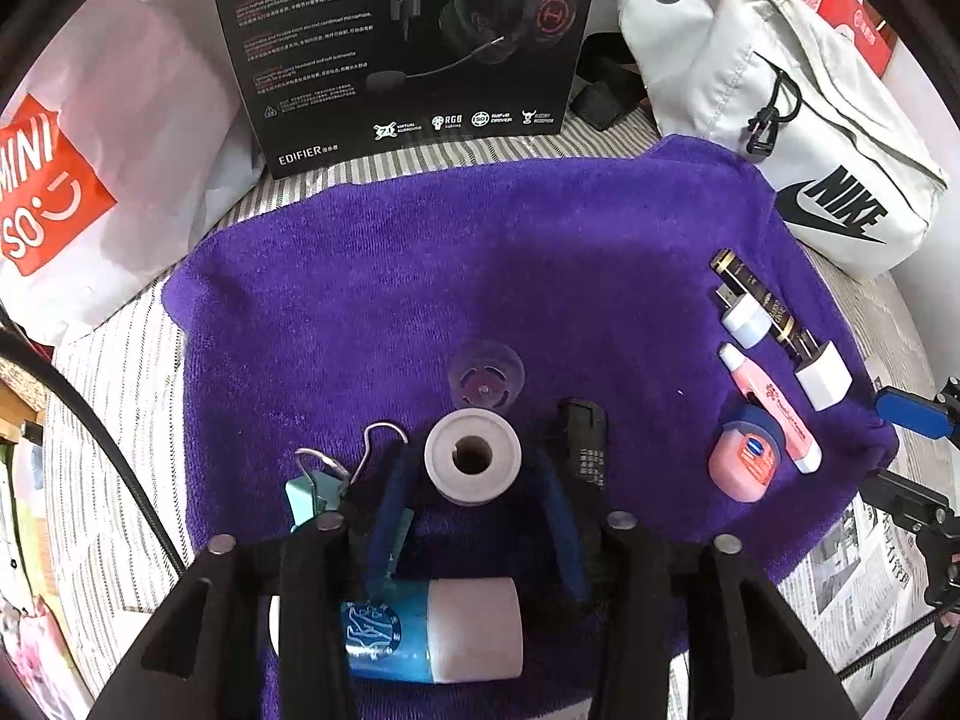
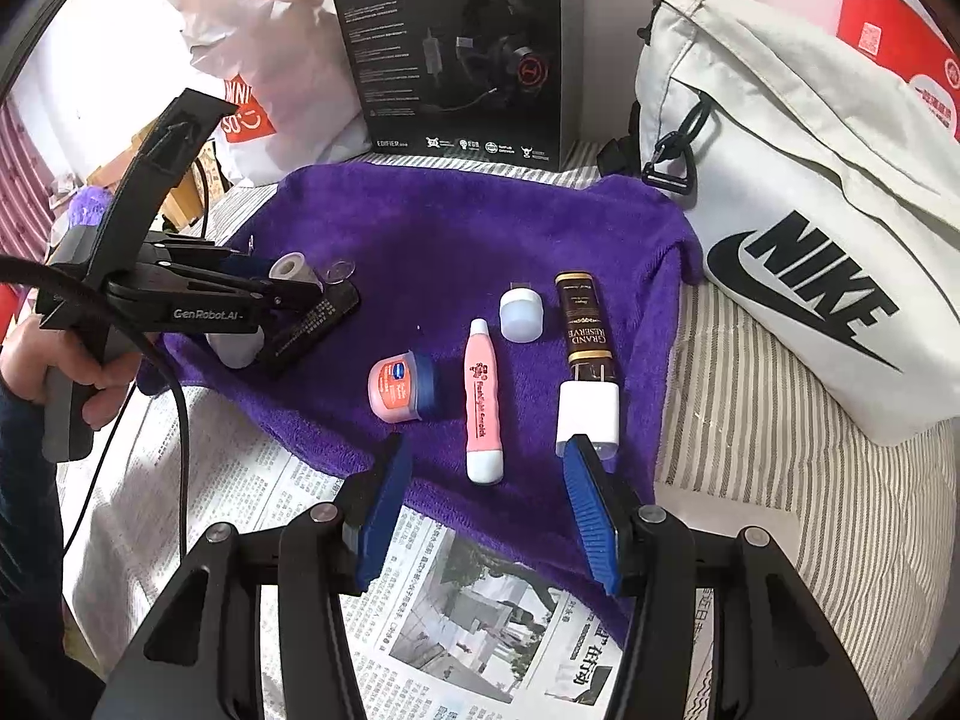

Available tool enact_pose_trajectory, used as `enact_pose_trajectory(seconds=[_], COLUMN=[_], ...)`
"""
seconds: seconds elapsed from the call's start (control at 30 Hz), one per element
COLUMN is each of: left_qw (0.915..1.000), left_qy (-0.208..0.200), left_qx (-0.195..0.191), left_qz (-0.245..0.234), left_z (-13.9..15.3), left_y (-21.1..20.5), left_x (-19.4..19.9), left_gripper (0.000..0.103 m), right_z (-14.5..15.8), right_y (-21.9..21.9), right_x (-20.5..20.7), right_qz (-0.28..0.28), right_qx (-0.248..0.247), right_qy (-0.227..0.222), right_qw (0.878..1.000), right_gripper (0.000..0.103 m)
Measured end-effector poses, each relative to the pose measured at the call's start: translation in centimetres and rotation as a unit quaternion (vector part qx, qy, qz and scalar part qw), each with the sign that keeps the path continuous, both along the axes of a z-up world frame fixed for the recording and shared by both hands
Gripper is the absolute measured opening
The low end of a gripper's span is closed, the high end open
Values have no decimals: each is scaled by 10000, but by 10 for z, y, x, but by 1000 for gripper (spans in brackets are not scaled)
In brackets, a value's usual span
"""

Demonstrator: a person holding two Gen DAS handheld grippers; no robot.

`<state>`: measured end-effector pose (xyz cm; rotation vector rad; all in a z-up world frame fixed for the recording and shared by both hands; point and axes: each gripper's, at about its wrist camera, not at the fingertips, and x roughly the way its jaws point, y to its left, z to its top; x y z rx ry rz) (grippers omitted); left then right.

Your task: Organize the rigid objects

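Striped bedding point(image 2: 750, 408) carries everything, with a headset box point(image 2: 450, 54), a white Nike bag point(image 2: 798, 252) and a white shopping bag point(image 1: 90, 192) standing along its far side, and a newspaper point(image 2: 468, 600) spread at the near edge. On the bedding lies a purple towel point(image 1: 480, 252), which serves as the sorting ground.

Near the right edge of the towel a group looks already arranged, lying close together: a dark brown tube point(image 2: 585, 318), a pink pen-shaped stick point(image 2: 483, 402), a white charger plug point(image 2: 588, 414), a small pink jar with a blue lid point(image 2: 399, 387) and a small white cap-shaped piece point(image 2: 521, 315). I judge this part of the task as done.

Near the left near corner of the towel the rest is still unsorted: a blue and white bottle point(image 1: 432, 636), a black flat device point(image 1: 585, 444), a teal binder clip point(image 1: 315, 492), a clear suction cup point(image 1: 486, 381) and a white spool point(image 1: 472, 459).

The left gripper point(image 1: 474, 474) has its blue pads on both sides of the white spool, which stands on end; the jaws seem to be closing on it, but I cannot tell whether they already press it. The right gripper point(image 2: 489, 480) hovers with jaws spread apart and nothing between them, at the near edge of the towel, its right pad just beside the charger plug. In my judgement, about half of the objects remain to be moved.
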<state>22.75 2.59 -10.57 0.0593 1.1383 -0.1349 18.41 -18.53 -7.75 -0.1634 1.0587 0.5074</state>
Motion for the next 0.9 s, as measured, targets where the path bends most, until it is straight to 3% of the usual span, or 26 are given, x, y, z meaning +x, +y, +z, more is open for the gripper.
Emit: enact_pose_trajectory(seconds=[0.13, 0.2, 0.37, 0.73, 0.9], left_qw=[10000, 9999, 9996, 9983, 9977], left_qy=[-39, -87, -266, -567, -666], left_qx=[-57, -62, -58, -148, -77], left_qz=[39, 38, -36, -70, 86], left_z=[7, 12, 29, 54, 61], left_y=[1, 0, -3, -12, -12], left_x=[-6, -11, -26, -75, -98], left_gripper=[51, 59, 63, 77, 88], right_z=[0, -1, 1, 17, 25], right_y=[-2, -3, -6, -1, 4], right_x=[-3, -5, -10, -32, -46], right_qz=[-125, -223, -390, -518, -587], right_qx=[19, -10, -7, 50, -12], right_qy=[1, 5, 30, -97, -238], right_qw=[9999, 9998, 9992, 9986, 9980], right_gripper=[53, 53, 53, 74, 82])
